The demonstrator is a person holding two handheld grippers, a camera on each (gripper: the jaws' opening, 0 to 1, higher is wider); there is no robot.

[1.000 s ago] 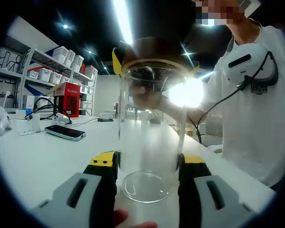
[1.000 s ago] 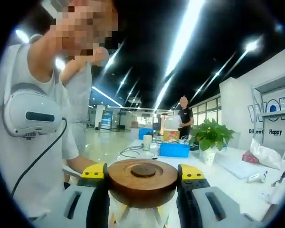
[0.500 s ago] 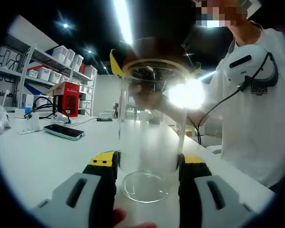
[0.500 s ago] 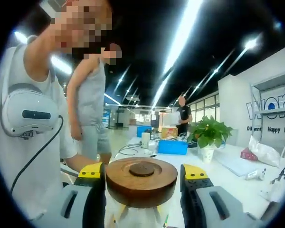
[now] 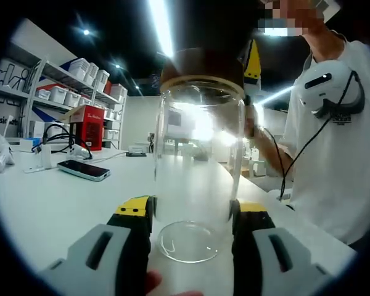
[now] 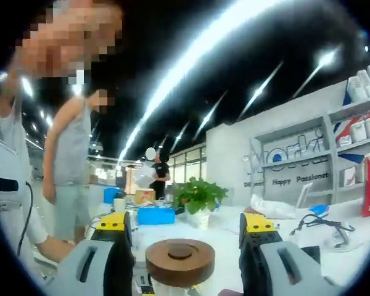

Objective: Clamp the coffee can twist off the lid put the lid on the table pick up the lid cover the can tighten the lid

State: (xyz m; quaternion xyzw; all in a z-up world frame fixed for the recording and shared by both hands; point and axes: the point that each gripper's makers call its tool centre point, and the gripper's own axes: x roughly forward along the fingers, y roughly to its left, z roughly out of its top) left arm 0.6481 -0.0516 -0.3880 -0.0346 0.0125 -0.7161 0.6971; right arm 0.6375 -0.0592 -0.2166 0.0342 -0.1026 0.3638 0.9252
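A clear glass coffee can (image 5: pixel 197 166) stands upright on the white table (image 5: pixel 43 209), and my left gripper (image 5: pixel 192 208) is shut on its lower body, yellow pads against the glass. A round brown wooden lid (image 5: pixel 200 66) sits on the can's mouth. In the right gripper view the same lid (image 6: pixel 180 262) lies low between the jaws of my right gripper (image 6: pixel 185 223), which is open, with a clear gap on each side. One yellow tip of the right gripper (image 5: pixel 253 58) shows beside the lid in the left gripper view.
A phone (image 5: pixel 83 171), cables and a red box (image 5: pixel 86 126) lie at the left, in front of shelves with white bins (image 5: pixel 68 86). A person in a white shirt (image 5: pixel 333 154) stands close on the right. A potted plant (image 6: pixel 199 197) and a blue box (image 6: pixel 155 215) stand farther back.
My right gripper's jaws have spread and let go of the lid, which stays on the can. The right gripper view has swung round toward the shelves. The left gripper keeps its hold.
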